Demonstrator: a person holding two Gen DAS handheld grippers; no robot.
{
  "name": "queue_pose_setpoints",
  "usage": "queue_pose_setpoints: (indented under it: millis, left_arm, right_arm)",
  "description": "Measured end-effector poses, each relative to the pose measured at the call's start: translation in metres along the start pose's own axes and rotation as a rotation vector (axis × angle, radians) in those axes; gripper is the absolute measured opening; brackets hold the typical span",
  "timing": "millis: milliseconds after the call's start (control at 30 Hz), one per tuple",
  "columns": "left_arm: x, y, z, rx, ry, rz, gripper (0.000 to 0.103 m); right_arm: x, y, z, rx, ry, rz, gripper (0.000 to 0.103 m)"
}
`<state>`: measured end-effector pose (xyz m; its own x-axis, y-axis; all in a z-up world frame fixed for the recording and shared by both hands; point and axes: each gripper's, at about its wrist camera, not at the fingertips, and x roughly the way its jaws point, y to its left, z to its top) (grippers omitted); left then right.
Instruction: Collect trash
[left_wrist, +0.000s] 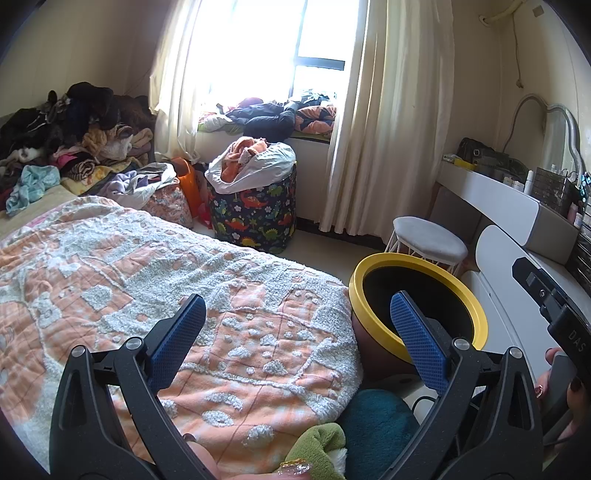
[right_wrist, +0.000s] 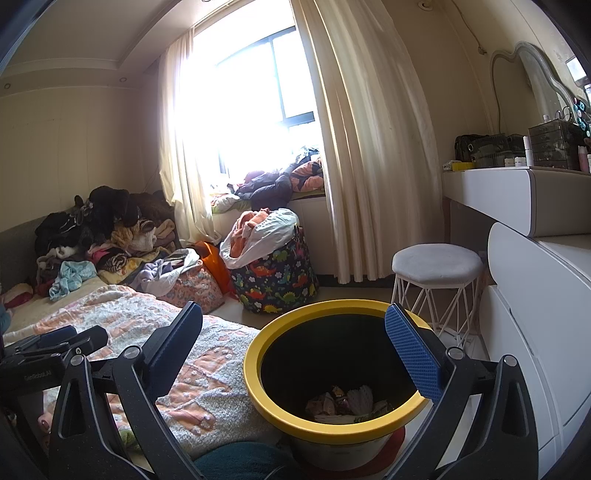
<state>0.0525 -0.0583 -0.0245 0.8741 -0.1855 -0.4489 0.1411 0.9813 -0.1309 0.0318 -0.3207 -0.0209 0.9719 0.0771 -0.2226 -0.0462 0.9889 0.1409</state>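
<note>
The right wrist view looks down into the trash bin (right_wrist: 334, 373), a dark tub with a yellow rim, and shows crumpled wrappers and paper (right_wrist: 347, 404) lying on its bottom. The left wrist view shows only the bin's rim and dark upper wall (left_wrist: 417, 306); its contents are hidden there.

The right gripper (right_wrist: 295, 347) hangs above the near edge of the bin, fingers spread wide with nothing between them; its right finger overlaps the bin's rim. The left gripper (left_wrist: 297, 338) is held over the quilted bed cover (left_wrist: 147, 266) just left of the bin, fingers likewise spread and empty. In the left wrist view the right gripper's body appears at the right of the bin, held by a hand (left_wrist: 561, 384) partly cut off by the frame edge.

Behind the bin stand a white stool (right_wrist: 437, 266) and a dinosaur-print laundry basket (right_wrist: 275, 277). The bin's base is hidden by a dark teal cloth (right_wrist: 240, 461).
</note>
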Motion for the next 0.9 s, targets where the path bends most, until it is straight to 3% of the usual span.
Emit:
queue_pose_setpoints:
  millis: [433, 500, 600, 667, 733, 833, 900]
  left_arm:
    - [0.005, 0.006, 0.001, -0.024, 0.025, 0.012, 0.092]
    - [0.005, 0.015, 0.001, -0.045, 0.039, 0.036, 0.092]
    - [-0.001, 0.048, -0.003, -0.109, 0.062, 0.096, 0.092]
    - [-0.008, 0.084, -0.007, -0.185, 0.085, 0.165, 0.092]
    - [-0.022, 0.136, -0.015, -0.278, 0.093, 0.301, 0.092]
    - [-0.049, 0.219, -0.035, -0.448, 0.121, 0.550, 0.092]
    - [-0.071, 0.275, -0.053, -0.564, 0.159, 0.725, 0.092]
  right_arm:
    - [0.004, 0.002, 0.001, -0.003, 0.009, -0.006, 0.096]
    - [0.008, 0.014, 0.007, -0.033, 0.013, 0.012, 0.096]
    - [0.022, 0.051, 0.021, -0.098, 0.036, 0.116, 0.096]
    - [0.036, 0.094, 0.027, -0.175, 0.079, 0.215, 0.096]
    - [0.055, 0.147, 0.026, -0.252, 0.169, 0.367, 0.097]
    - [0.086, 0.245, 0.000, -0.412, 0.371, 0.556, 0.097]
    - [0.106, 0.314, -0.035, -0.497, 0.549, 0.652, 0.097]
